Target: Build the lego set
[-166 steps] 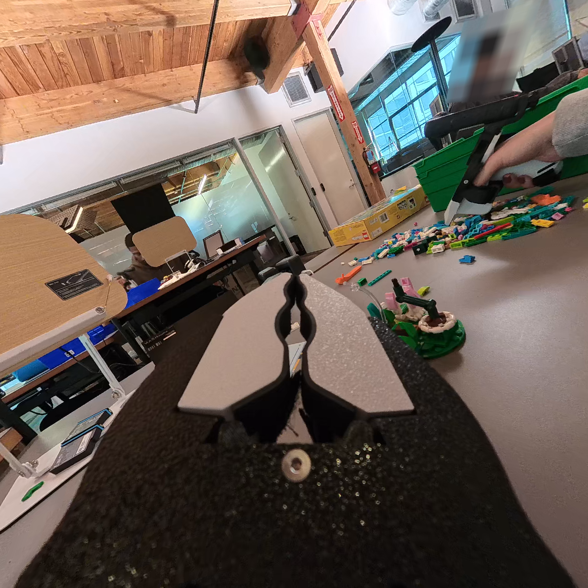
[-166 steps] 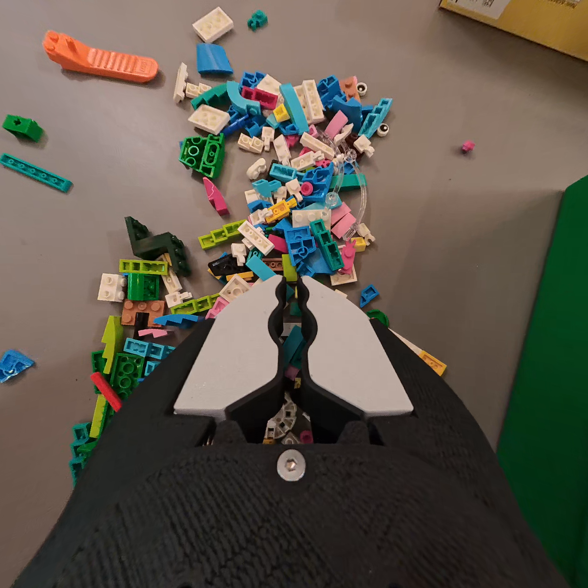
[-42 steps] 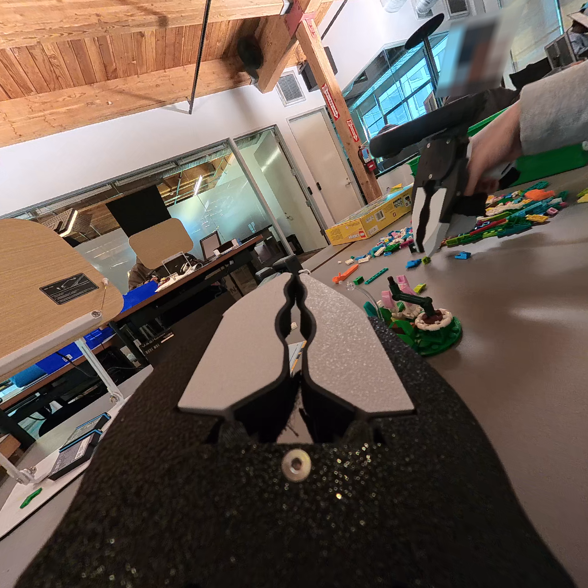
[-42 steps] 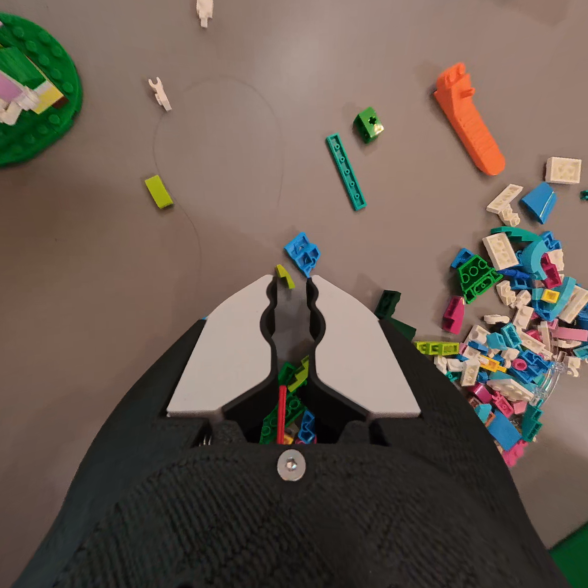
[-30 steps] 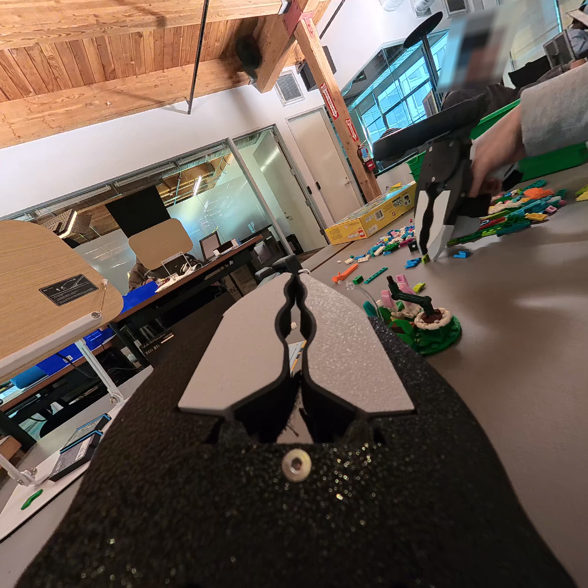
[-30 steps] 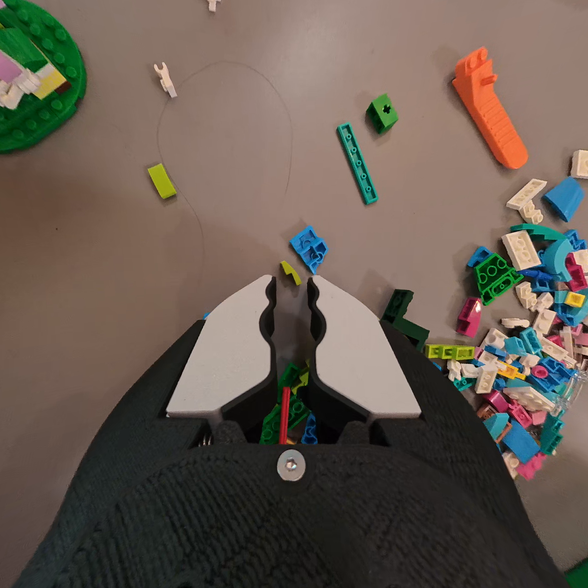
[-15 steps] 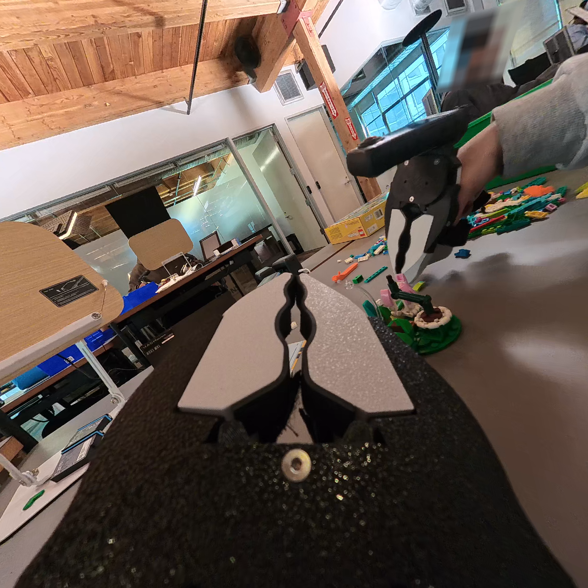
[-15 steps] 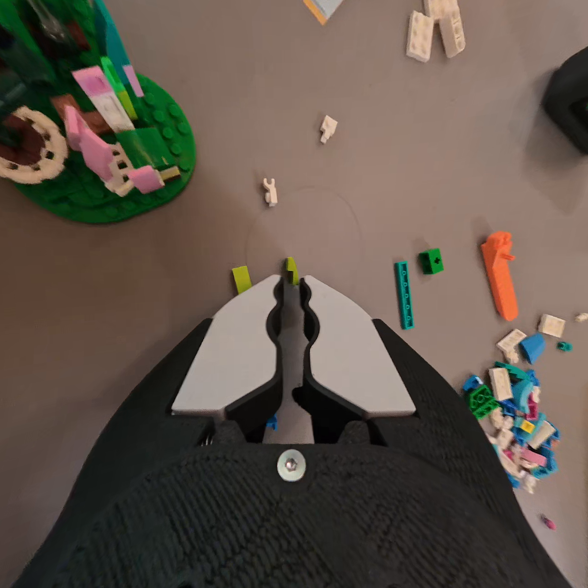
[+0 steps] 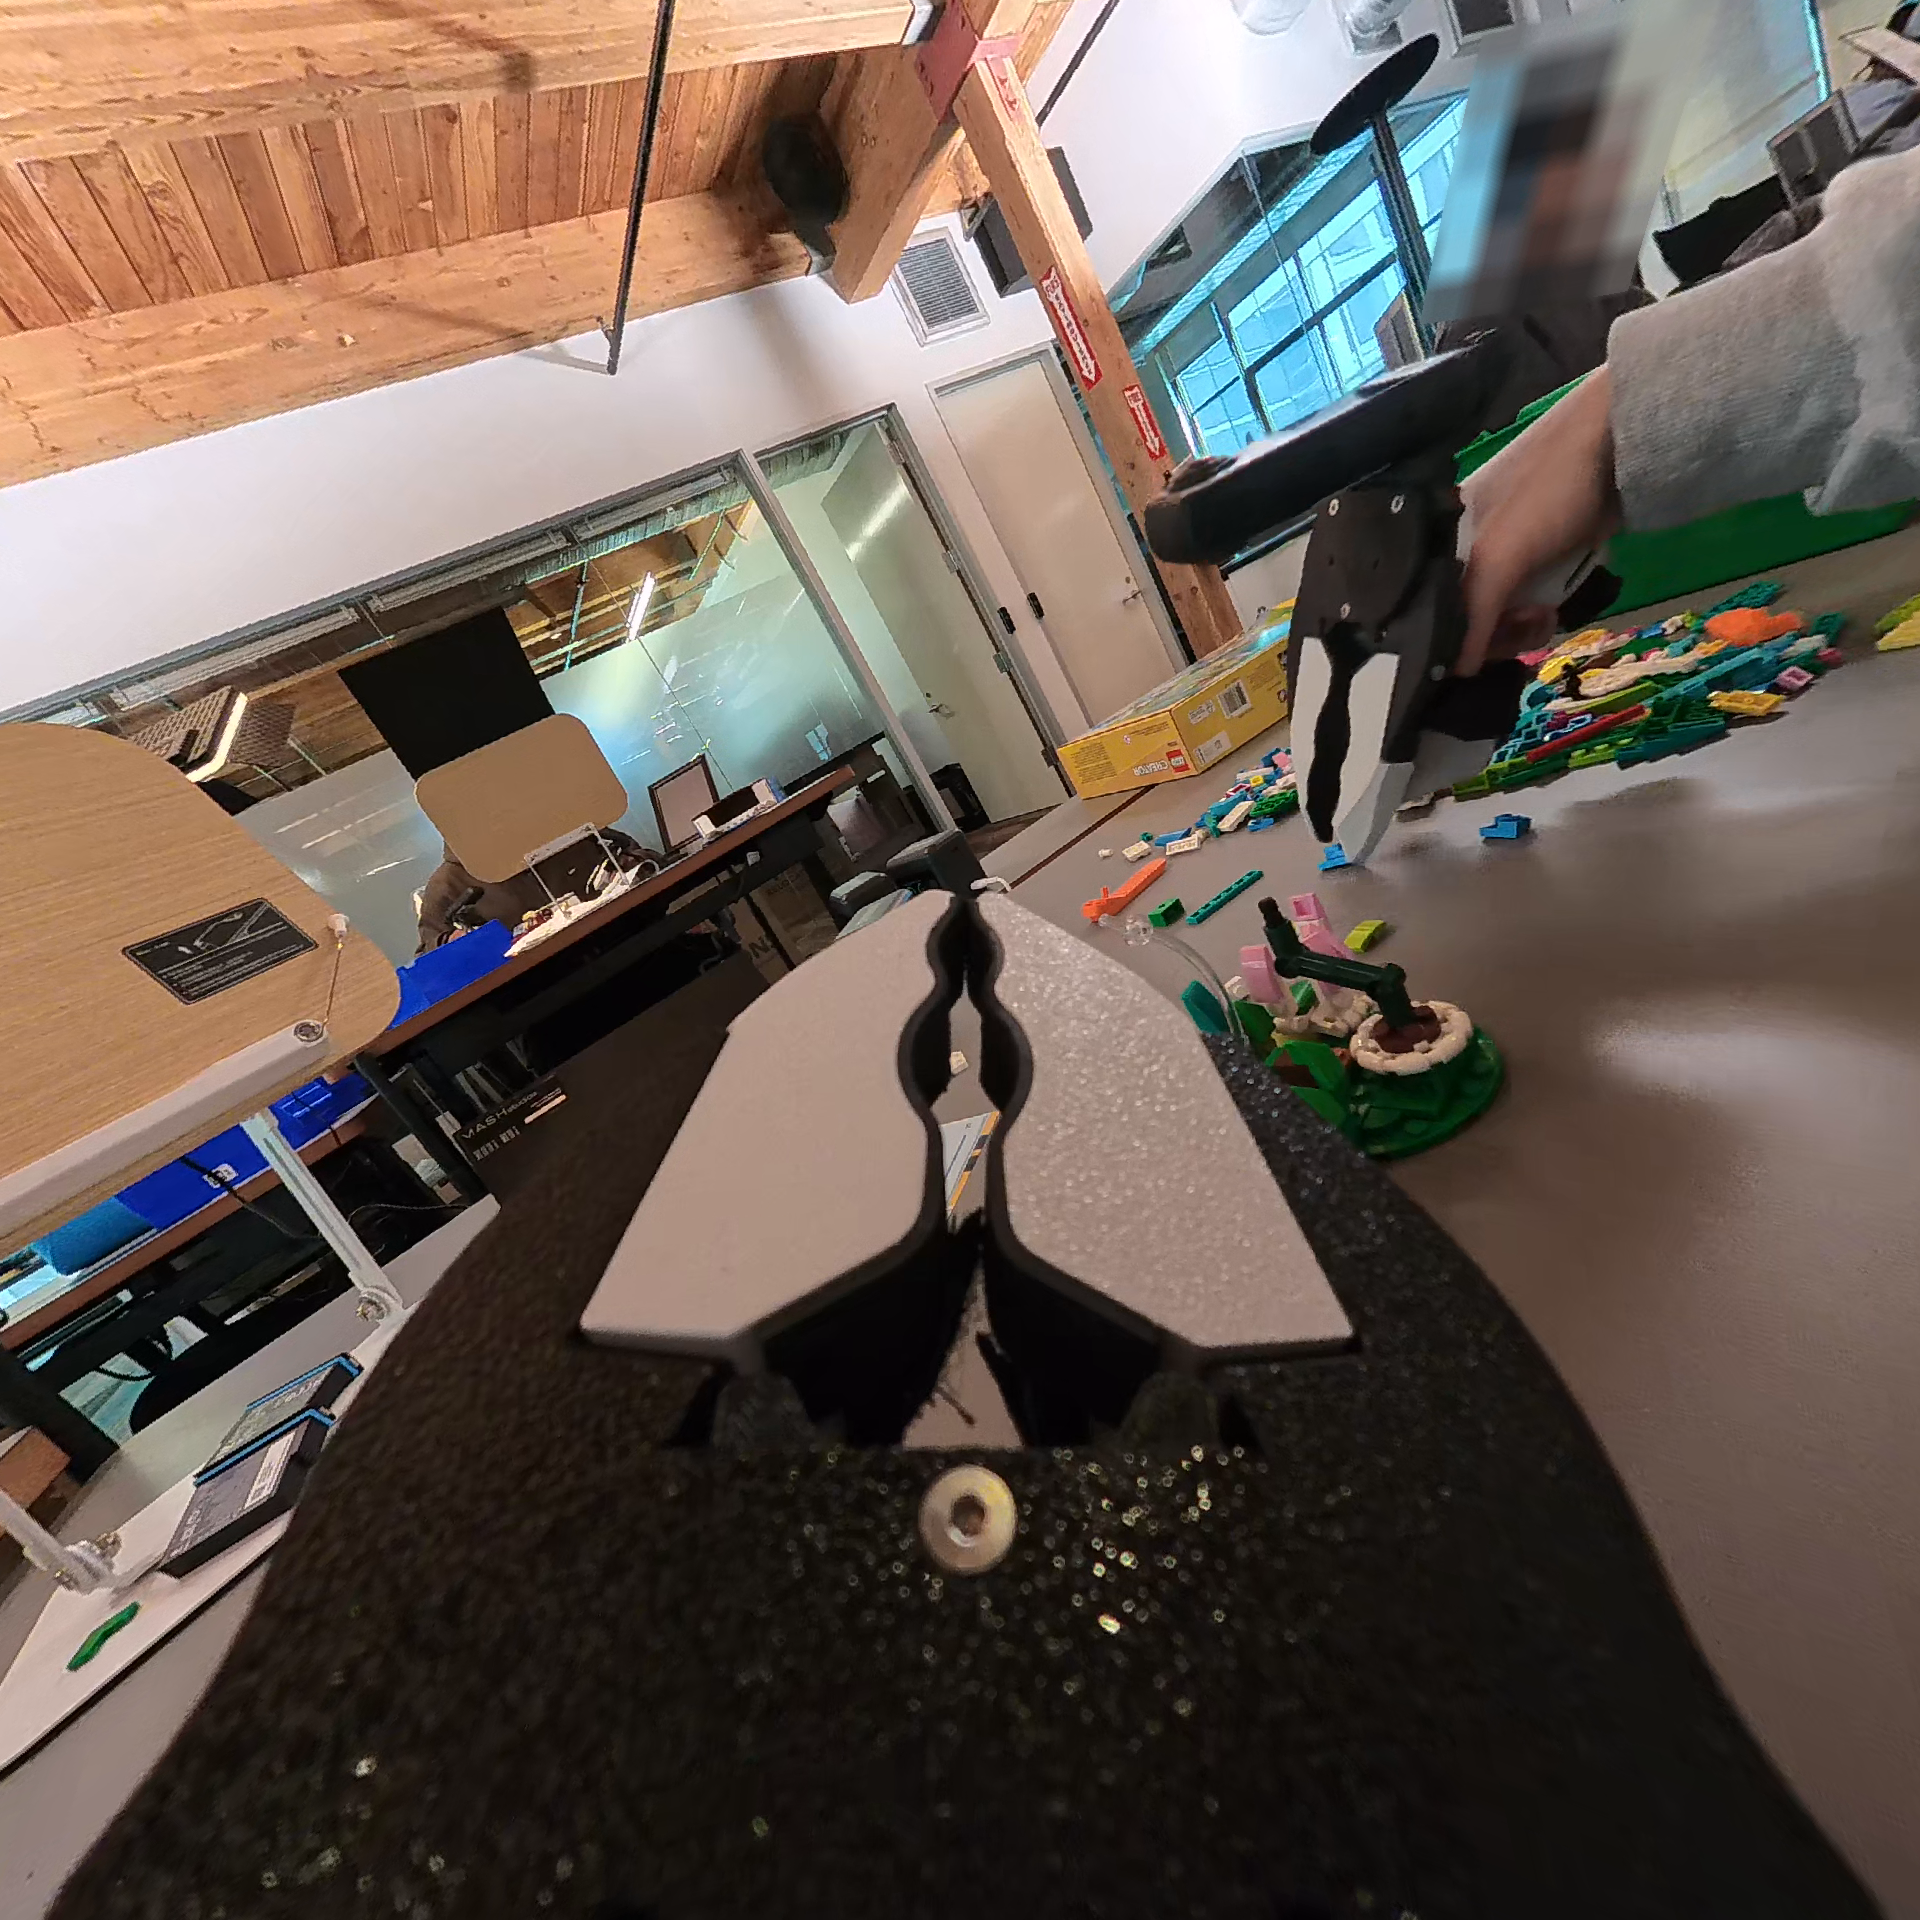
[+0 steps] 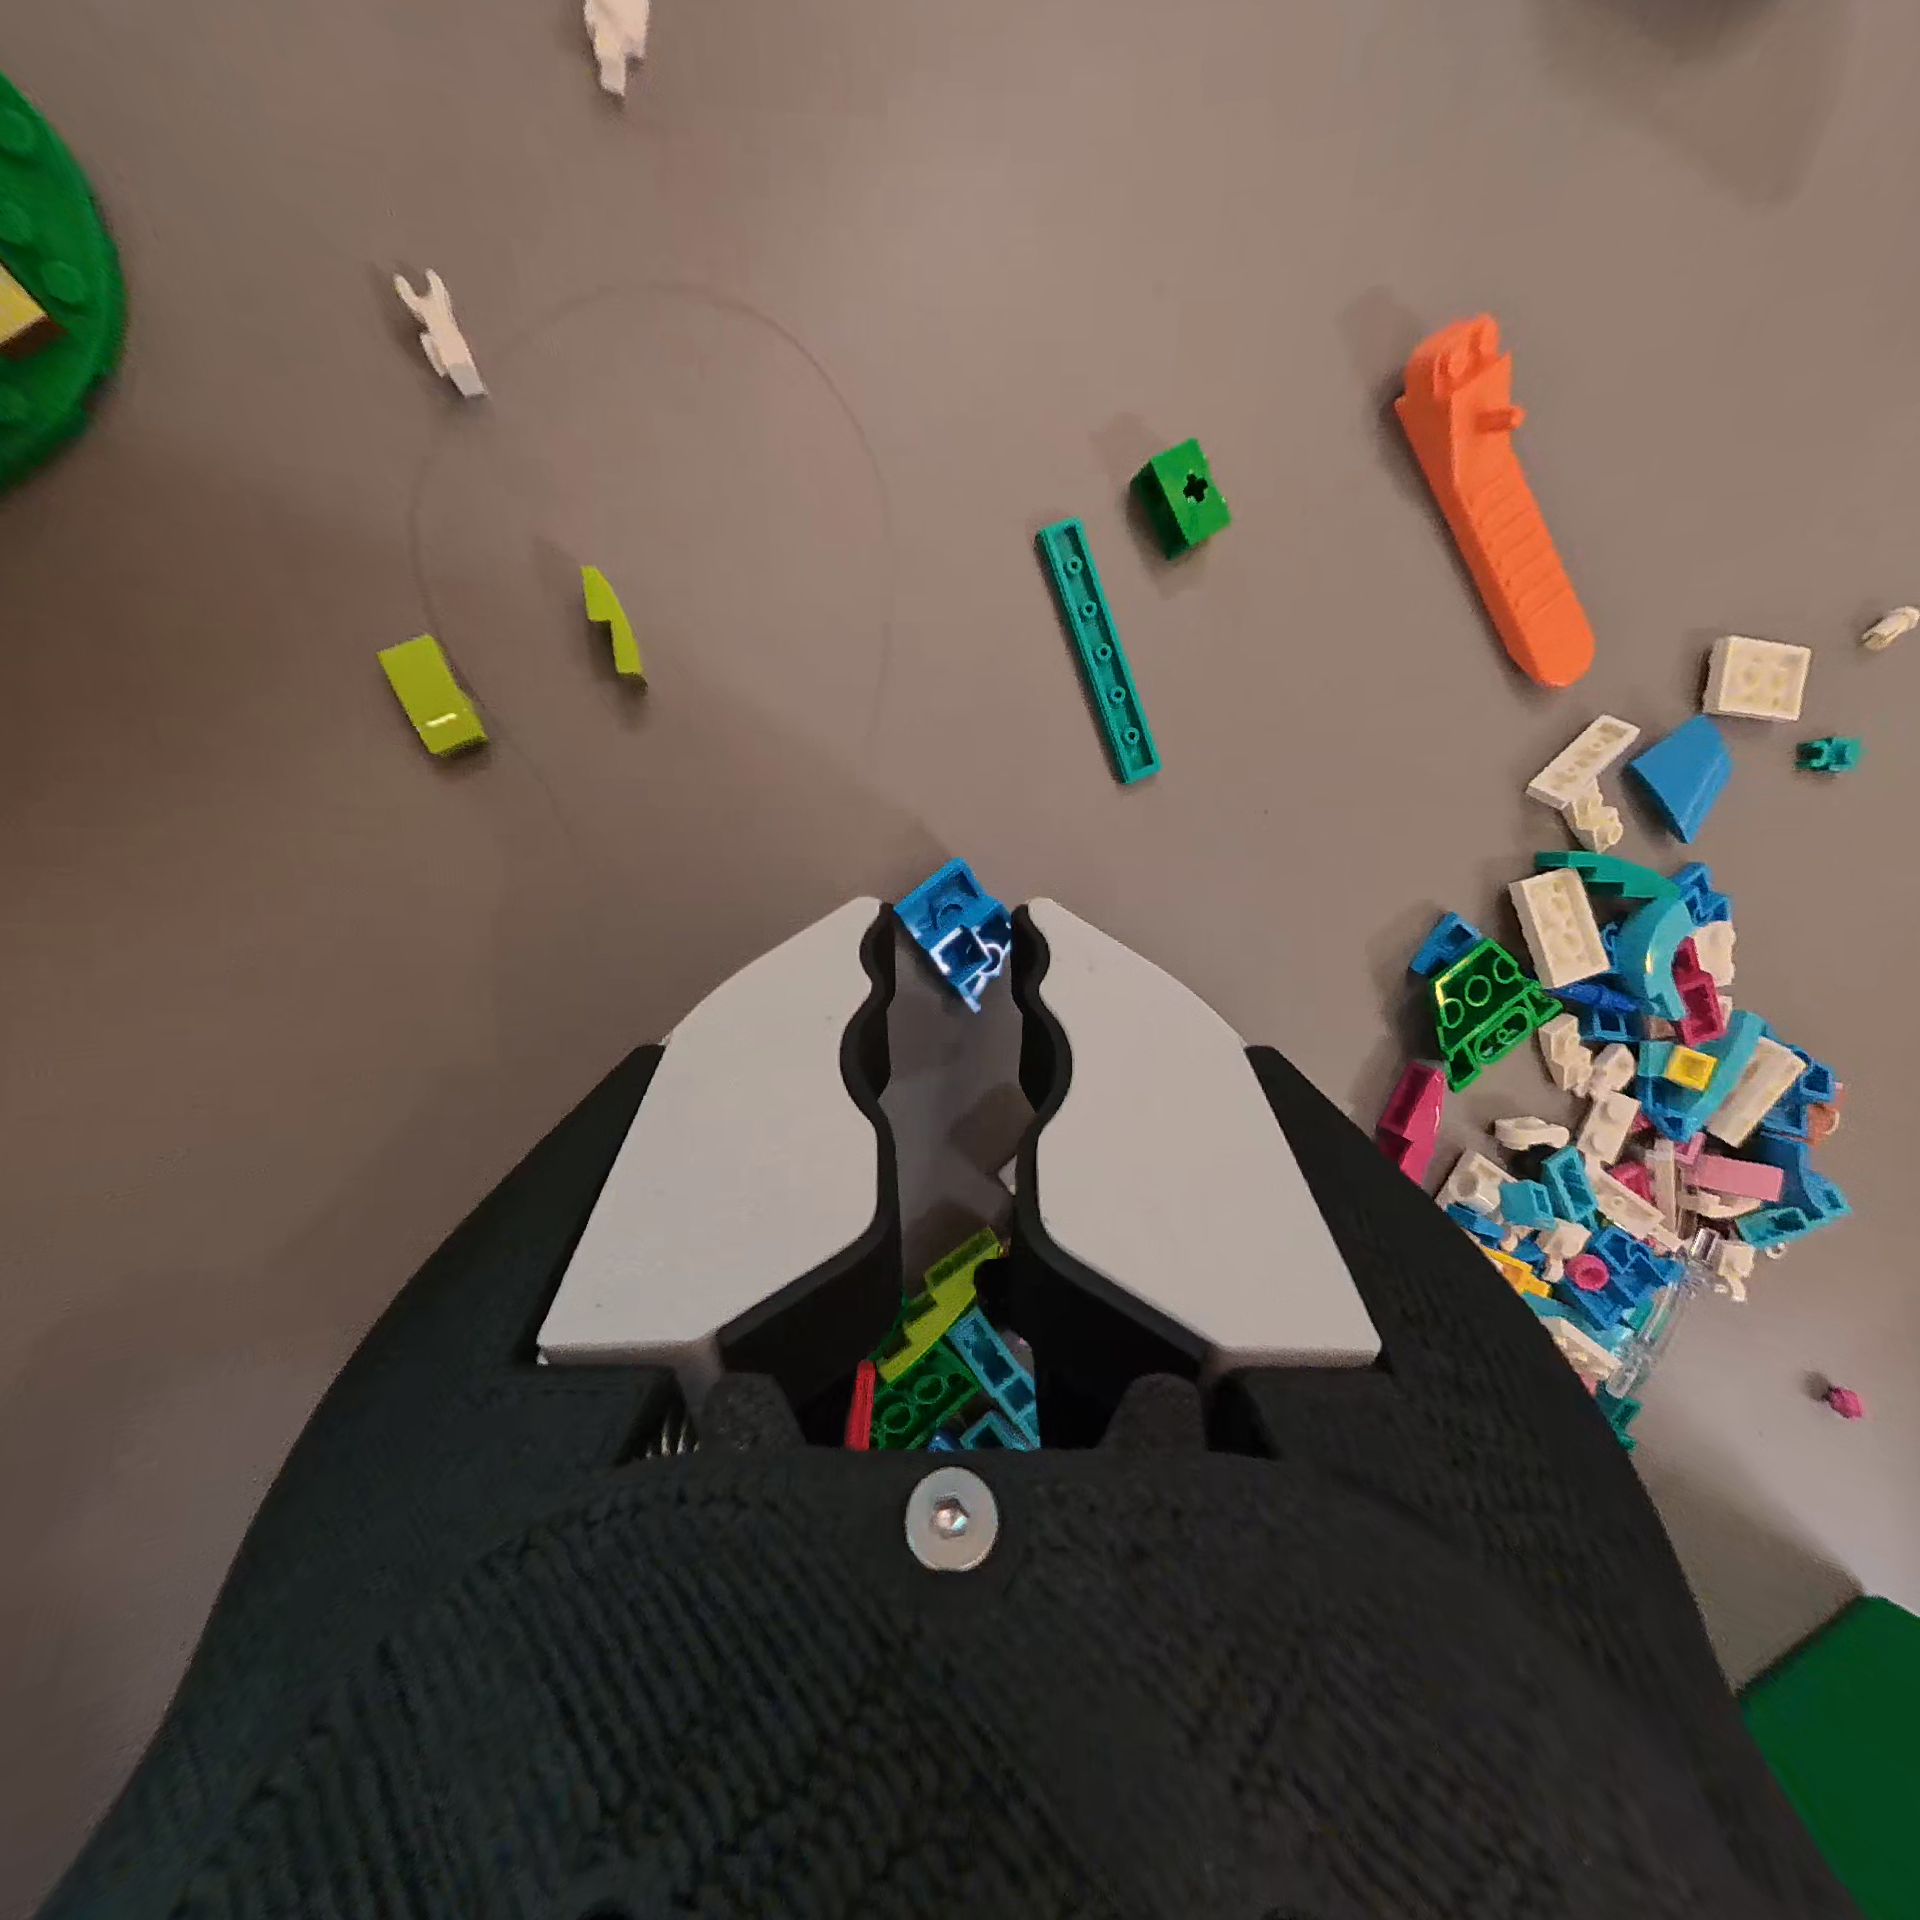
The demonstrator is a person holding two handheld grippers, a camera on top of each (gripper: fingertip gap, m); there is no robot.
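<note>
The lego build (image 9: 1371,1049), a round green base with pink pieces, a dark green stem and a white-rimmed brown disc, stands on the grey table just right of my left gripper (image 9: 971,914). That gripper is shut and empty. Its edge also shows in the right wrist view (image 10: 42,312). My right gripper (image 10: 956,914) is open, tips down on the table on either side of a small blue brick (image 10: 951,935). It also shows in the left wrist view (image 9: 1351,831). Two lime pieces (image 10: 613,623) (image 10: 431,694) lie loose to its left.
A teal long plate (image 10: 1098,649), a green brick (image 10: 1181,497) and an orange brick separator (image 10: 1491,499) lie ahead on the right. A pile of mixed bricks (image 10: 1642,1091) is on the right. A green bin (image 10: 1849,1714) and a yellow box (image 9: 1174,727) stand at the edges.
My right gripper carried a lime piece toward the build, let it go beside the other lime piece, moved back to the blue brick and opened. My left gripper has not moved.
</note>
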